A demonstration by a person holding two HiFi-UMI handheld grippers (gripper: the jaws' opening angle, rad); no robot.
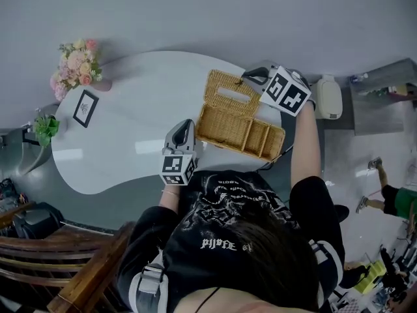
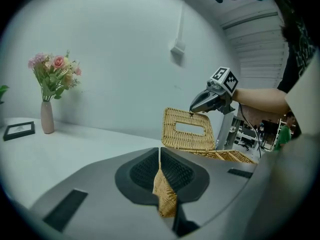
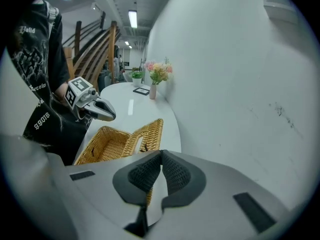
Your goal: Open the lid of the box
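Head view, right tongs (image 1: pixel 249 77) pinching lid (image 1: pixel 221 104) edge

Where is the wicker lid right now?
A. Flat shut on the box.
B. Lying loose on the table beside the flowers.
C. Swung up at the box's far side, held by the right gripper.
C: the lid stands raised at the back of the open box, its top edge pinched by the right gripper.
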